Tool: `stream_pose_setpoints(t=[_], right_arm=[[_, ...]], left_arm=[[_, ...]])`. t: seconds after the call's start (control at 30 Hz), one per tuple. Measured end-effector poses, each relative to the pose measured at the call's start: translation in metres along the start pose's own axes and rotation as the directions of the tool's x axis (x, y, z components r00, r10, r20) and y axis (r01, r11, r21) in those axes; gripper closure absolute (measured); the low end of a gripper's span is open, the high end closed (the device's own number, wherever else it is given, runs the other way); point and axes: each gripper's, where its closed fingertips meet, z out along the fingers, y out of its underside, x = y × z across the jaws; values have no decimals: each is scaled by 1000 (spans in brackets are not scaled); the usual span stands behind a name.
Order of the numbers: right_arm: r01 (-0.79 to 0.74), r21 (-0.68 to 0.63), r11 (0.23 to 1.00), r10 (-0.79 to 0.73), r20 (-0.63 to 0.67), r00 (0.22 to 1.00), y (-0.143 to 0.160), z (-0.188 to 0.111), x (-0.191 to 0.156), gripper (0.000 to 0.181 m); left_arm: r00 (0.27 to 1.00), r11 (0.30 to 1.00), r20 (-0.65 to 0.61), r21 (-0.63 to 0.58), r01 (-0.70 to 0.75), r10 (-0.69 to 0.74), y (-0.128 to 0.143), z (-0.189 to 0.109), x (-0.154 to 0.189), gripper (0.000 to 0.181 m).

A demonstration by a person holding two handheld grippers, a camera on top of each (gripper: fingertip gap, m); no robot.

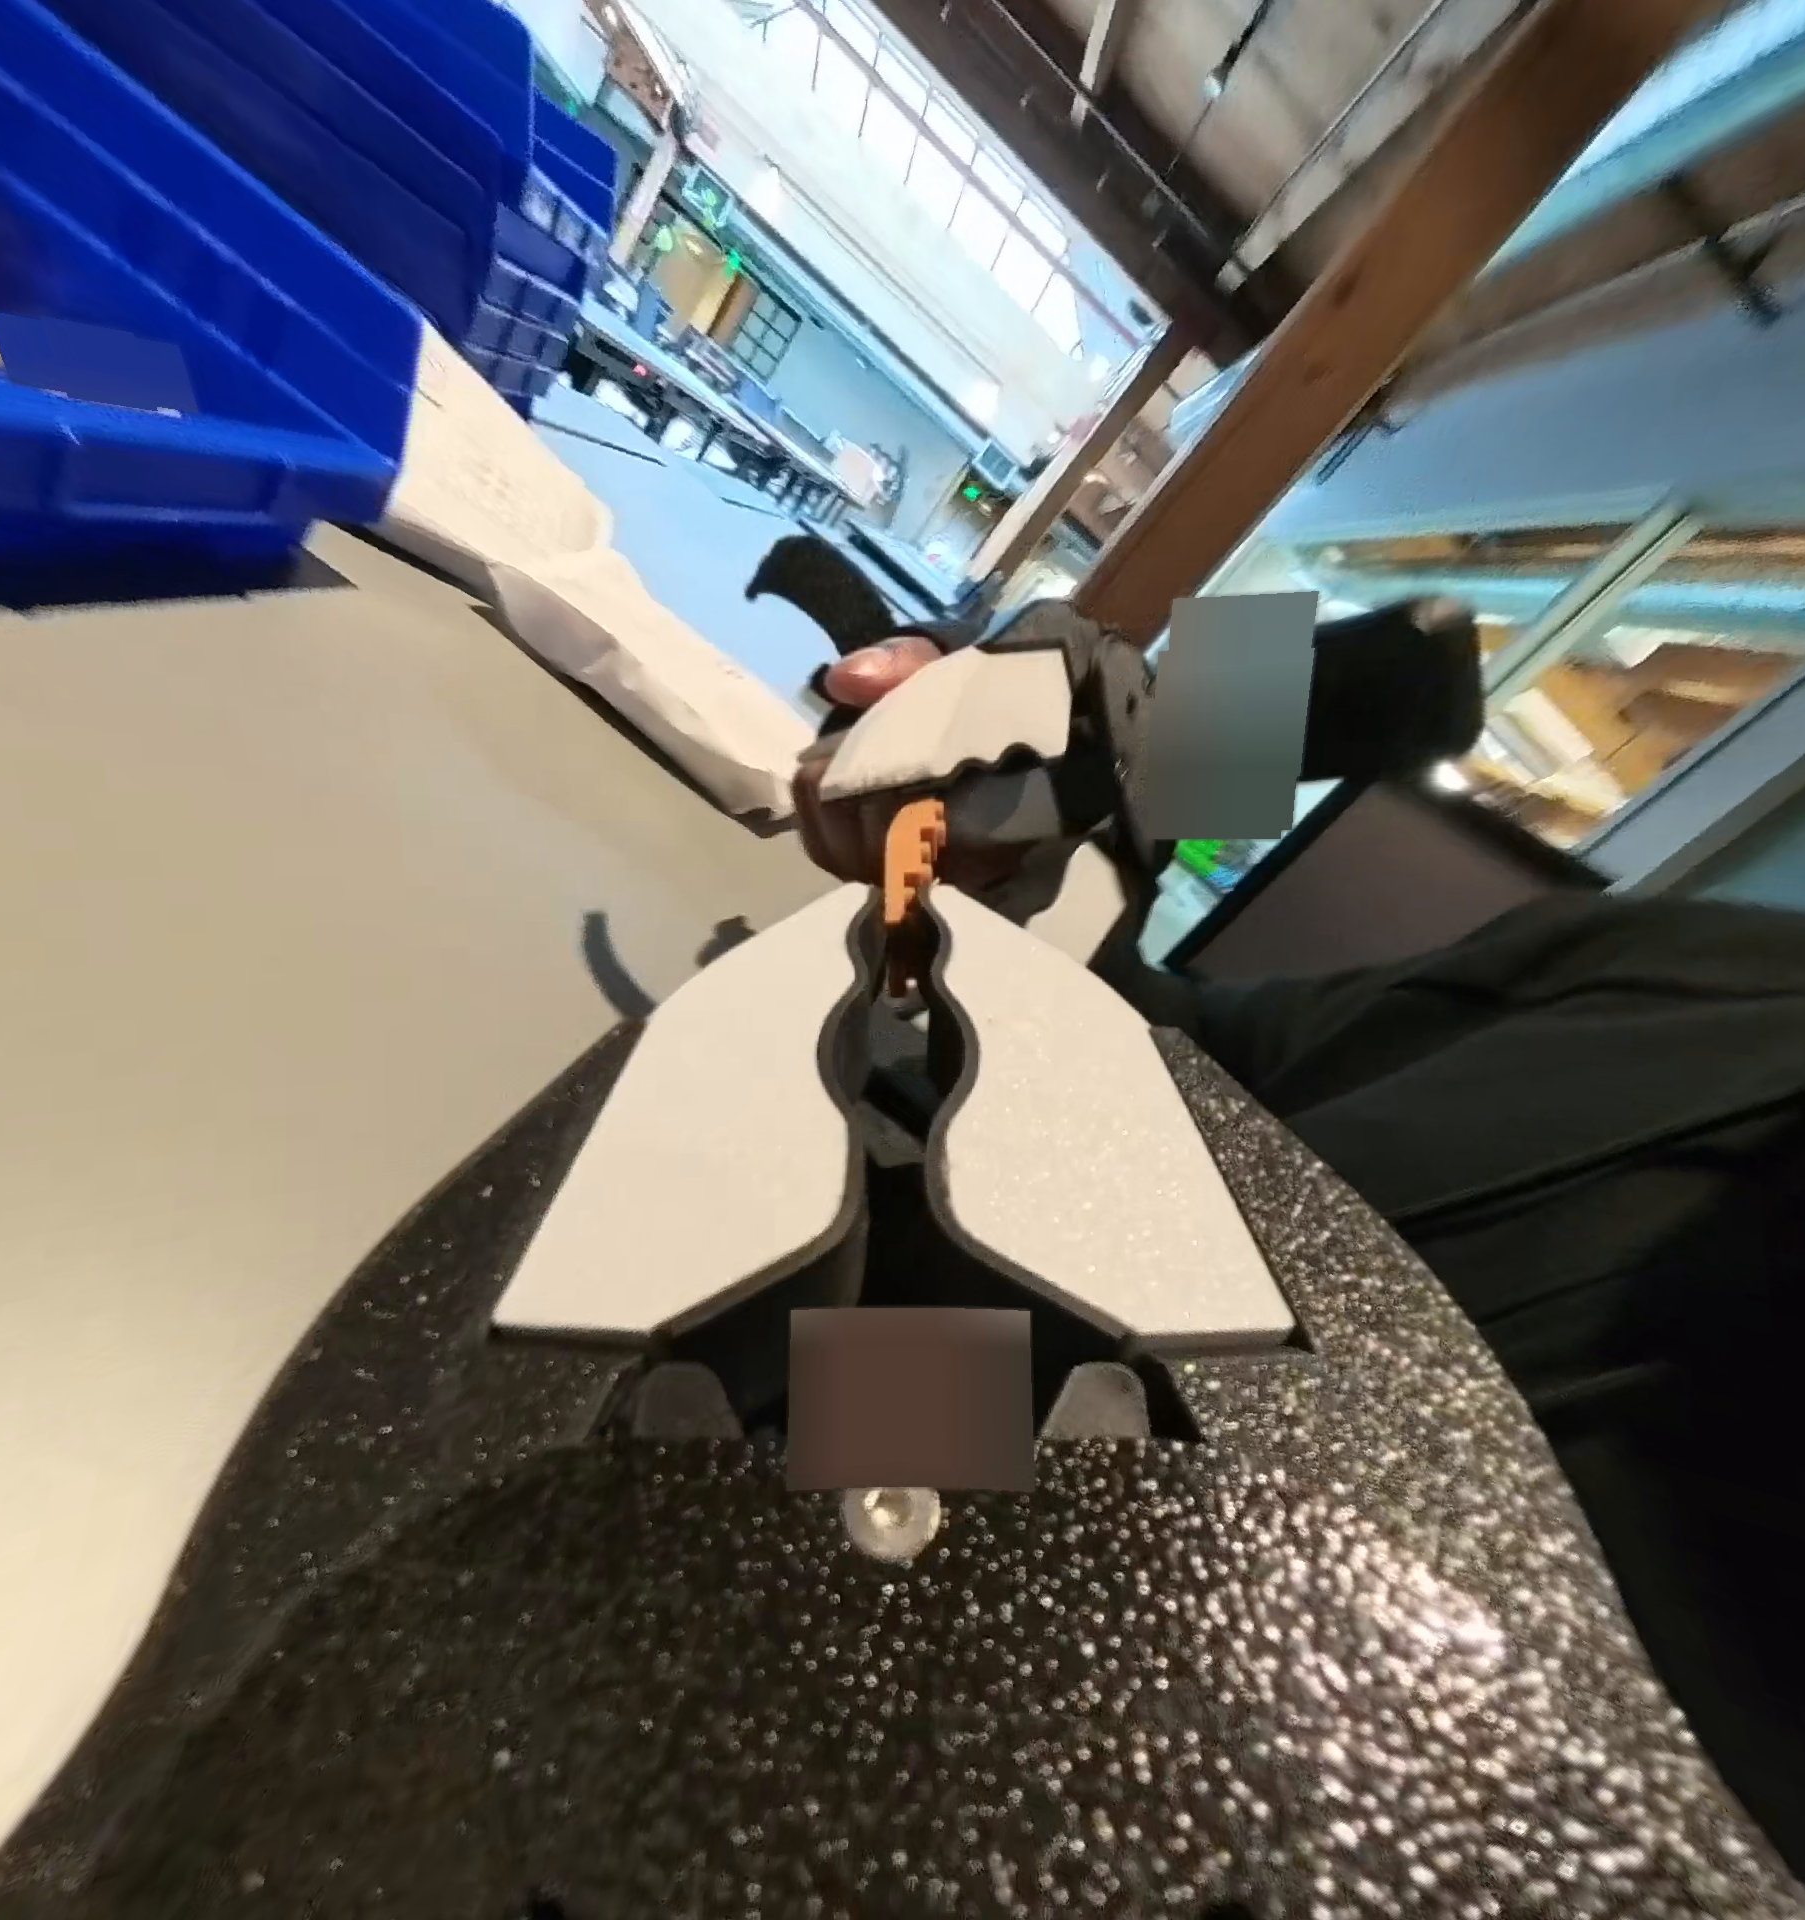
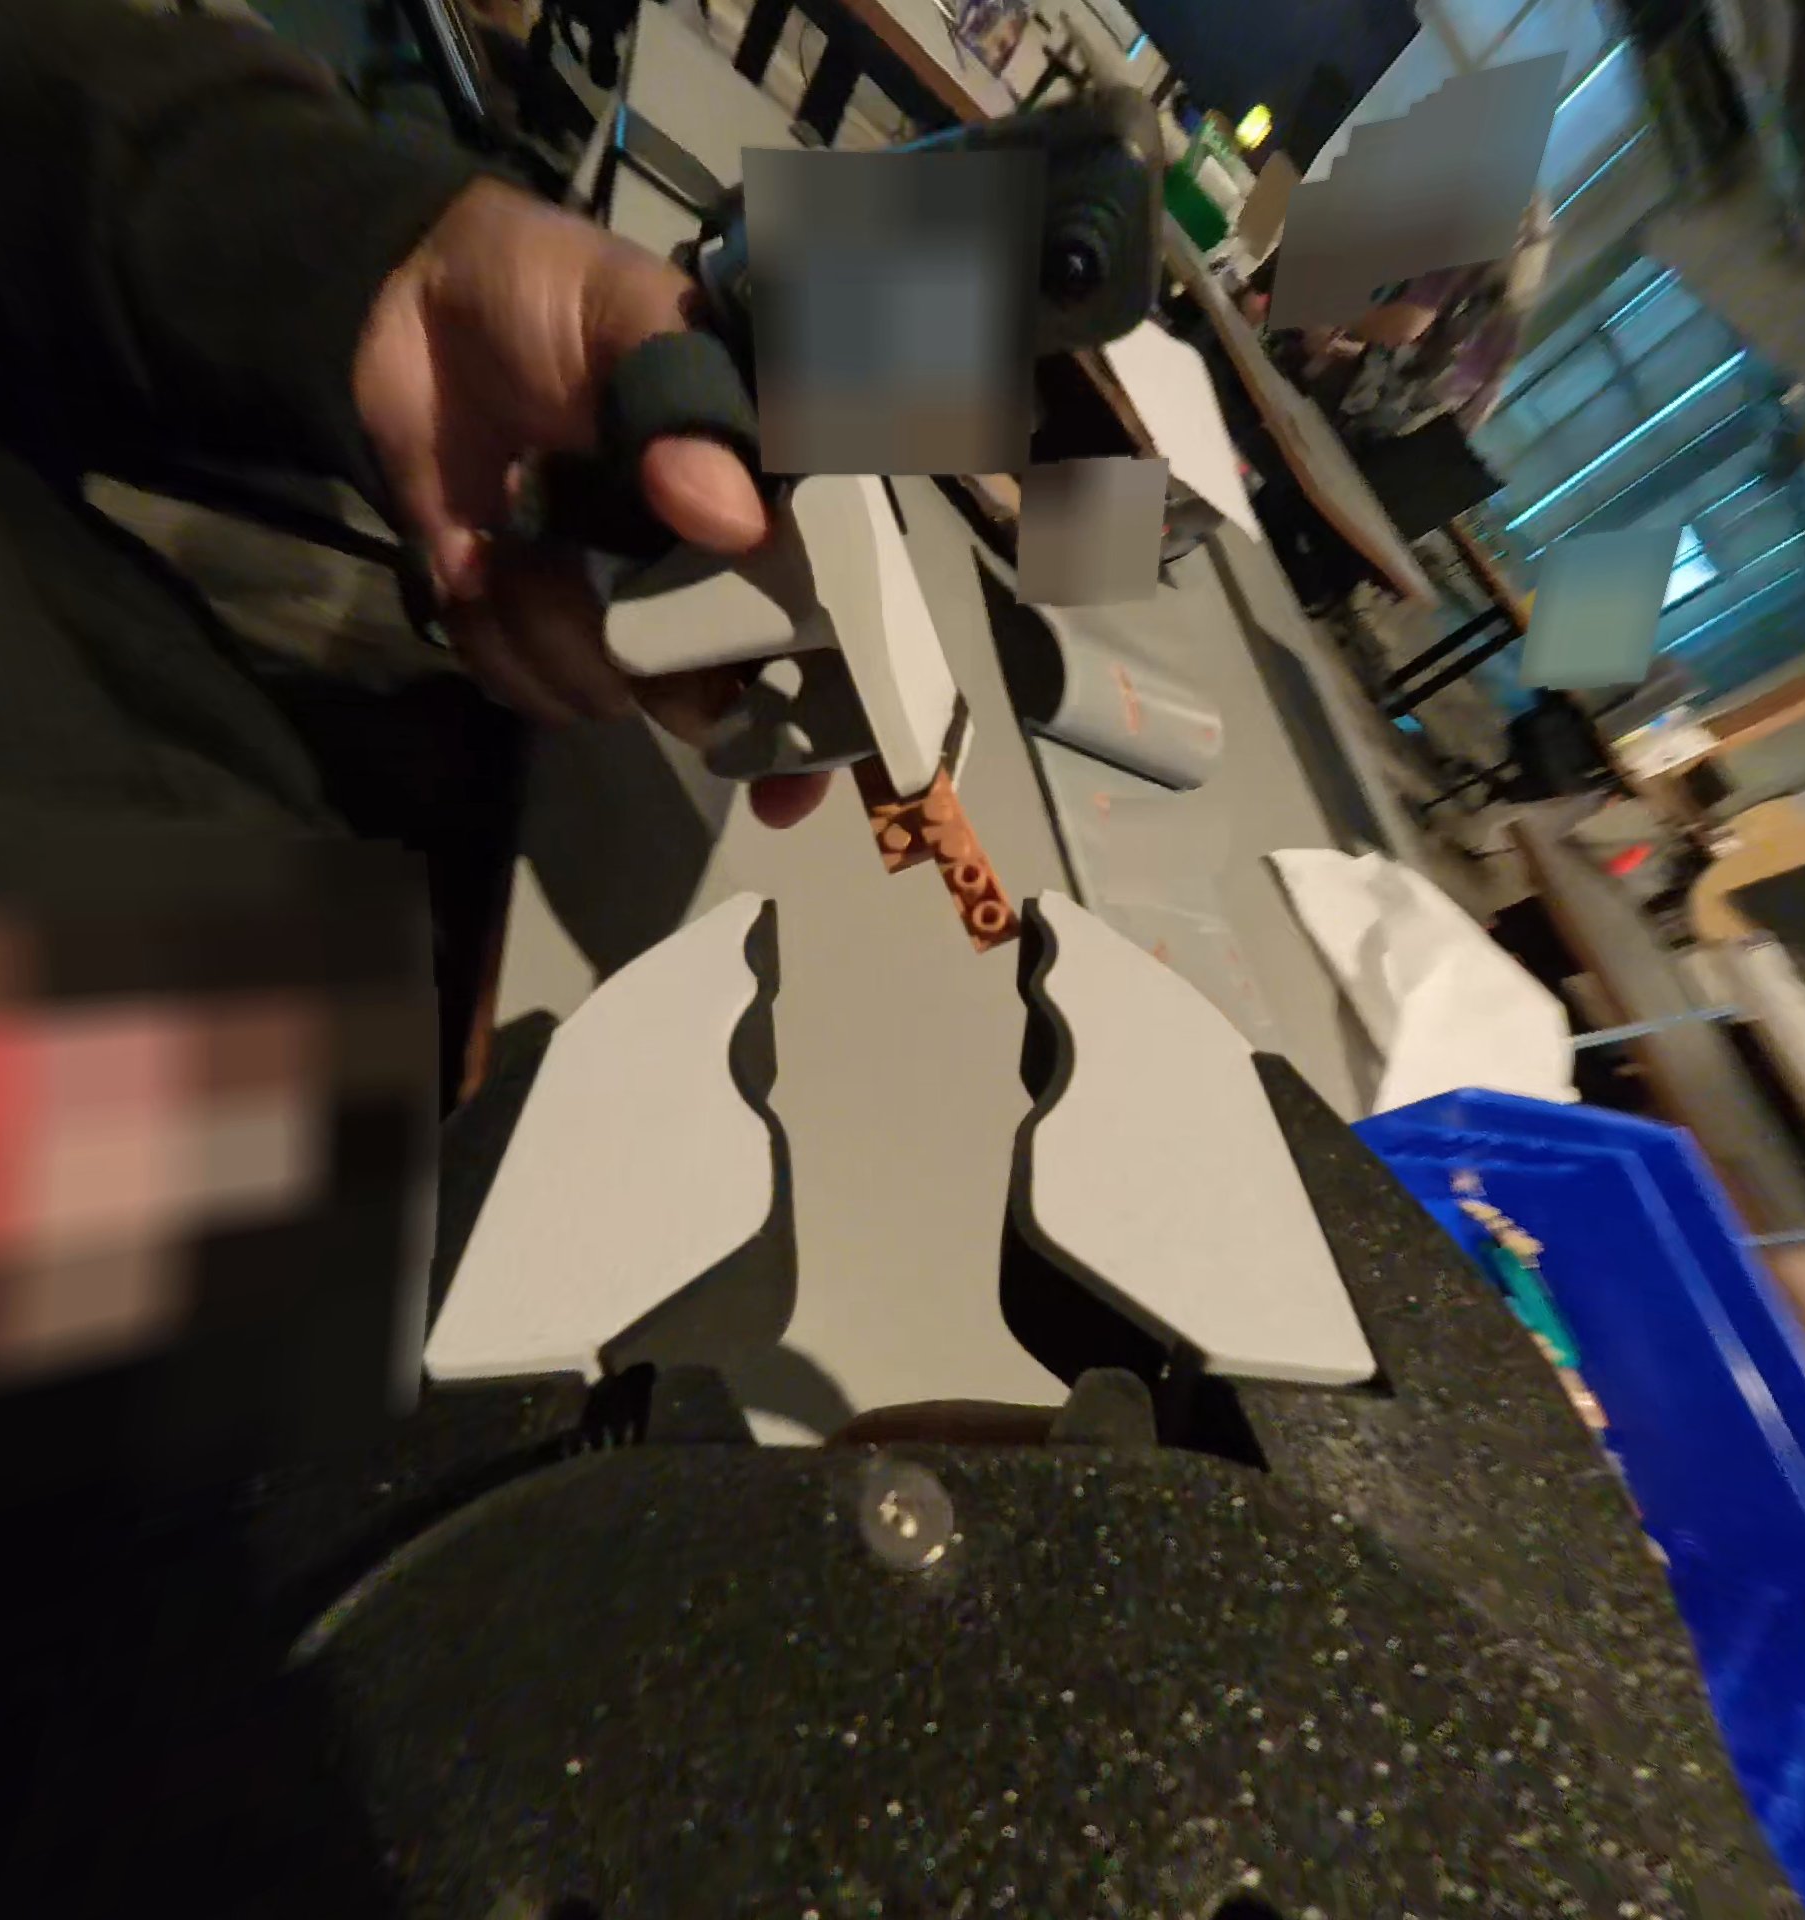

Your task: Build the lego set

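The left gripper [image 1: 903,940] pinches a small orange lego assembly [image 1: 910,883], held in mid-air above the table [image 1: 254,935]. The right gripper [image 2: 898,914] stands wide and empty, the assembly [image 2: 945,852] at its twelve o'clock. The piece looks light, rigid and slippery; grip its flat sides.

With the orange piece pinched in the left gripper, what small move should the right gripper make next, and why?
Probably close the right gripper on the free end of the orange piece. The left gripper pinches its other end, while the right's jaws stand open with that end at one fingertip.
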Motion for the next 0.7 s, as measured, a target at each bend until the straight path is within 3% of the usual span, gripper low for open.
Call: stream_pose_setpoints(t=[0.13, 0.4, 0.7], right_arm=[[25, 56, 998, -22, -48, 999, -9, -1, 4, 142], [74, 114, 991, -74, -9, 997, -19, -2, -4, 154], [87, 117, 989, -83, -35, 996, -22, -5, -3, 159]], left_arm=[[999, 999, -22, -13, 31, -31, 3, 0, 7, 177], [988, 991, -88, -37, 128, -130, 7, 5, 16, 177], [991, 995, -90, -28, 99, -102, 4, 6, 20, 177]])
